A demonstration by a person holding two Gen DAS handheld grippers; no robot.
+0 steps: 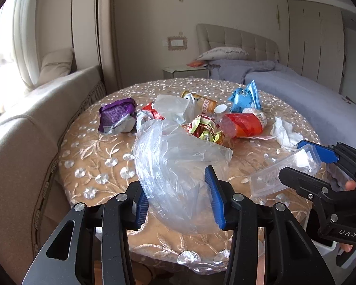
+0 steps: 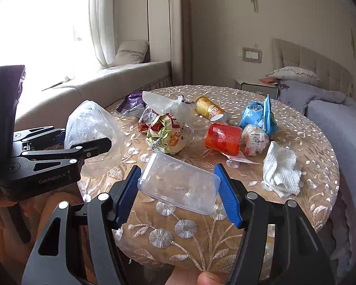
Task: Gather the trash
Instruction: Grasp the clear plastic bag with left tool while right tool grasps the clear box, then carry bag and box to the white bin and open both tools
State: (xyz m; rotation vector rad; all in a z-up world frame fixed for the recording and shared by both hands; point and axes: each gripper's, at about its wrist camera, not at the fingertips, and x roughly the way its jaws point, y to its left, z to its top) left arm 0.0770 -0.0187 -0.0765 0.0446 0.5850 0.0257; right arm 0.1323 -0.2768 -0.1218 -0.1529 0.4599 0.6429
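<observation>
Trash mostly uncollected: right gripper point(image 2: 179, 194) jaws clamp clear plastic tub point(image 2: 178, 185) above tabletop point(image 2: 225, 244) edge, left gripper point(image 1: 178, 197) jaws pinch crinkled clear plastic bag point(image 1: 173, 166). Wrappers, orange-label bottle point(image 2: 222, 137), white tissue point(image 2: 281, 168) etc. left.

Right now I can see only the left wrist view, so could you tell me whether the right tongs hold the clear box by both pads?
Observer: Yes. In the right wrist view the clear box sits between both blue pads of the right tongs, over the near edge of the table.
Operator: Thank you. Is there anything inside it?
Observer: It looks empty. The embroidered cloth shows straight through it.
Operator: And the gold can that is half hidden behind the white bag for me?
Observer: From this side the gold can is in full view, lying on its side.
</observation>
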